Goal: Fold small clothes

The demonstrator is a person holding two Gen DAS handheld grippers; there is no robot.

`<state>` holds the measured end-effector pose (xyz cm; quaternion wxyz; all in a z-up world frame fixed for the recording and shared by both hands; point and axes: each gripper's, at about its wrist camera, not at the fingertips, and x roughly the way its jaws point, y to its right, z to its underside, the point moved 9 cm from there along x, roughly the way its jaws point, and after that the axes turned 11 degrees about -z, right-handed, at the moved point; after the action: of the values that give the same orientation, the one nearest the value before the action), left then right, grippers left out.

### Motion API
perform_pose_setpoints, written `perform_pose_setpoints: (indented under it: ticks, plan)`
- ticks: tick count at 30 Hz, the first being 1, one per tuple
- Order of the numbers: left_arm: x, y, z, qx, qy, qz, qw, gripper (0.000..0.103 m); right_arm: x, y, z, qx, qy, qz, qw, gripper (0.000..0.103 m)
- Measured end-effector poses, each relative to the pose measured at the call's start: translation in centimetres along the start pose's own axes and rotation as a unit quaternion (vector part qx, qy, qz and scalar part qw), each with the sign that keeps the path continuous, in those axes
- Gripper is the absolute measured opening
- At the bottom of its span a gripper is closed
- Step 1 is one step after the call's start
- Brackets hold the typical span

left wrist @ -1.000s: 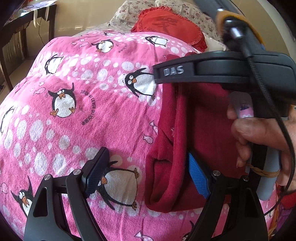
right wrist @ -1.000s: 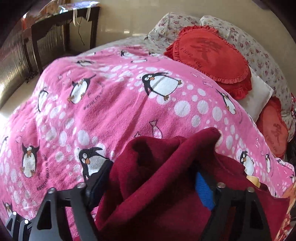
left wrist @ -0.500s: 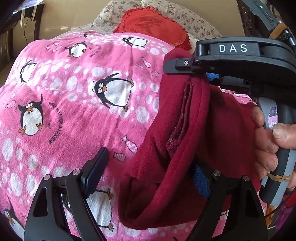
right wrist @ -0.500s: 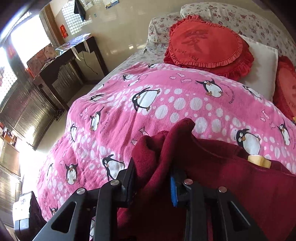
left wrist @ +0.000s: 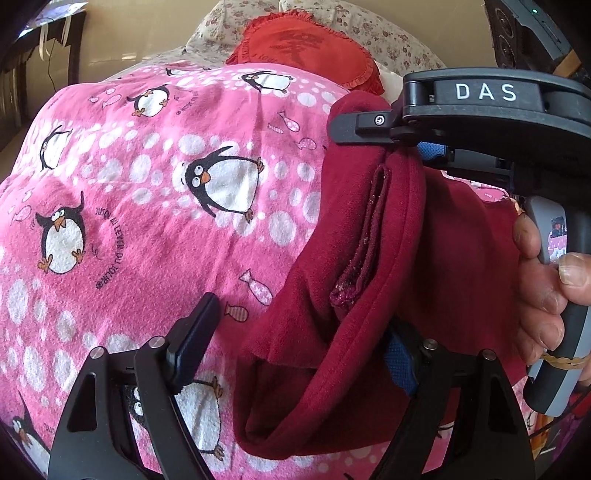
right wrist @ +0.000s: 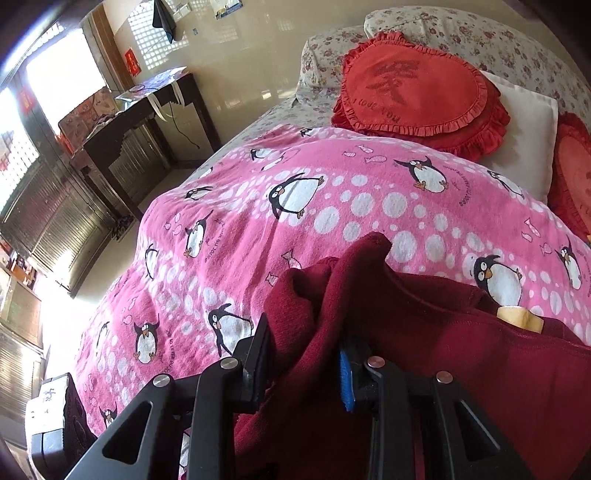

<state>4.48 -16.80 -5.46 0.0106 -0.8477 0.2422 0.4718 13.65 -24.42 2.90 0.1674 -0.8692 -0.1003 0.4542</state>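
a bedroom, with a bed under a pink penguin blanket (right wrist: 369,221) that hangs off its left edge toward a pale floor. far left stands a dark table (right wrist: 147,110) strewn with papers; a black box (right wrist: 55,417) sits near the bed's left corner. at the far end a red frilled cushion (right wrist: 417,92) reading "i love you" leans on flowered pillows (right wrist: 480,33). the blanket's left and middle lie bare. in the left wrist view the left gripper (left wrist: 295,354) stands wide open, its right finger tucked under the dark red garment (left wrist: 369,295), which is lifted off the blanket at right. the right gripper (right wrist: 306,365), marked "das", has its jaws closed on a bunched edge of that garment. the blanket bears "juste au lever du jour".
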Motion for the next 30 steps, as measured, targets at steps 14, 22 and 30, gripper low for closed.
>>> perform_pose_setpoints:
  ticks: [14, 22, 30]
  plan:
    - [-3.6, 4.3, -1.0, 0.025, 0.008, 0.009, 0.9996, 0.031, -5.3, 0.3, 0.7, 0.007, 0.035, -0.018, 0.999, 0.021]
    - [-6.8, 9.1, -1.3, 0.063, 0.016, 0.041, 0.997, 0.031, -10.5, 2.5, 1.2, 0.02, 0.072, -0.01, 0.997, 0.021]
    - [-7.8, 14.3, -0.1, 0.111, 0.02, 0.038, 0.9929, 0.03, -14.9, 5.2, 2.7, 0.032, 0.095, 0.001, 0.995, 0.02]
